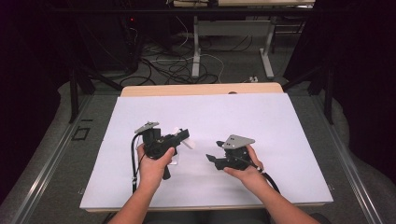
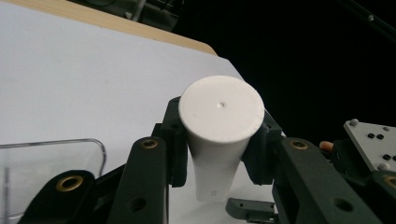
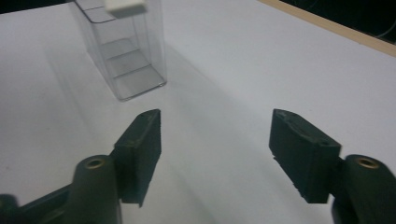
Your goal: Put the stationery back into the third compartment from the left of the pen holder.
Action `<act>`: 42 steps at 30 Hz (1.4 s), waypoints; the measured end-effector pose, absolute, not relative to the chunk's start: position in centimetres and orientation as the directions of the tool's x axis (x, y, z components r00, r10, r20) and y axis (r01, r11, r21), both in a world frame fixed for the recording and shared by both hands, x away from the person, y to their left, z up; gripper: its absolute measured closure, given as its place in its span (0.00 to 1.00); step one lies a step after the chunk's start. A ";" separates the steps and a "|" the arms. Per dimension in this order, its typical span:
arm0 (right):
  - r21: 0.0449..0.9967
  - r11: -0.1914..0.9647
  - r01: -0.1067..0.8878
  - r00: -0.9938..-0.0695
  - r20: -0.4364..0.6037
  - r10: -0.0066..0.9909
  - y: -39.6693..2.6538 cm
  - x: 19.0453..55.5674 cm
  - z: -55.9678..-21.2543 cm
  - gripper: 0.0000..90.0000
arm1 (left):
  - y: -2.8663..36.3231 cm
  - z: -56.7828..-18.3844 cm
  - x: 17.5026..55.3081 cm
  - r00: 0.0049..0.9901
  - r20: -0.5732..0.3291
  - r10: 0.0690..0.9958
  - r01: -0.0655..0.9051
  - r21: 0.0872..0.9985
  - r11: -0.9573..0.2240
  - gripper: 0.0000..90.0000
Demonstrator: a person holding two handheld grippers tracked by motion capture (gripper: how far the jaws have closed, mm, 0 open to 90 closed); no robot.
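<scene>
1. White and tapered, the plastic piece (image 2: 219, 135) sits clamped between the jaws of our left gripper (image 1: 180, 136); in the left gripper view its flat round end faces the camera and the narrower end points down toward the bench (image 1: 280, 154). We judge it is held off the surface so that it can be carried over and lowered into something.
2. Our right gripper (image 3: 215, 154) has its jaws spread wide with nothing between them. In the high view it rests low in our right hand (image 1: 247, 170), near the middle of the bench, turned toward the left gripper. We take it as waiting to steady or receive.
3. Just beyond the jaws, the clear plastic container (image 3: 123, 56) stands upright on the white surface, open at the top. In the right gripper view a white edge, most likely the held piece, hangs just above its mouth, so we judge the piece is lined up for dropping in. The container's rounded corner also shows at the lower left of the left gripper view.
4. Farther off, the bench's wooden back edge (image 1: 201, 89) shows past the white top; behind it lie cables (image 1: 173, 65) on the floor and the legs of another table (image 1: 196, 51).
5. We can read no brand, label or writing on the piece, the container or the grippers.
</scene>
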State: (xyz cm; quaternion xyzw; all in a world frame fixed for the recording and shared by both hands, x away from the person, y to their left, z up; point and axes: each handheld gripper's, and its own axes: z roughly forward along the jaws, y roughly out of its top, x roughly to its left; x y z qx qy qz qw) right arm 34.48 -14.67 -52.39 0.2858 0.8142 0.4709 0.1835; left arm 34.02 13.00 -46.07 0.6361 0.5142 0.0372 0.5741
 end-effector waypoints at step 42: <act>0.835 0.358 0.418 -0.675 0.022 0.738 -15.9 35.7 -53.1 0.00 | 15.6 -46.8 33.6 0.394 -0.235 0.888 0.546 0.837 -0.021 0.74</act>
